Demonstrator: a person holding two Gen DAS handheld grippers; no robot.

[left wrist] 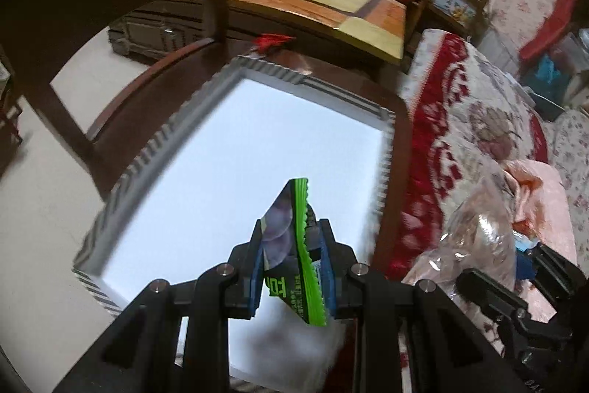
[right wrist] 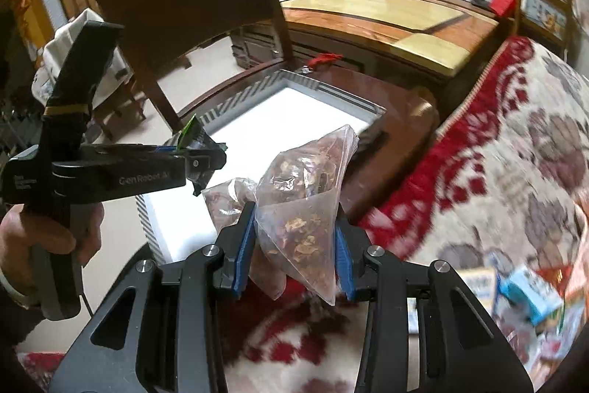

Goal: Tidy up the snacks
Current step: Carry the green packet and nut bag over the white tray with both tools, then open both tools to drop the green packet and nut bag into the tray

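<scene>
Above the white box (left wrist: 239, 172), the left gripper (left wrist: 292, 267) jaws pinch a green packet (left wrist: 294, 245) and the right gripper (right wrist: 294, 245) jaws clamp a clear bag (right wrist: 302, 205), likely for dropping in.

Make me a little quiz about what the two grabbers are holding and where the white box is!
1. True or false: the left gripper is shut on a green snack packet.
2. What does the right gripper hold? A) a clear bag of brown snacks B) a red can C) nothing
3. Fill in: the white box sits on a dark wooden ____.

Key: 1 true; 2 A; 3 chair.
</scene>
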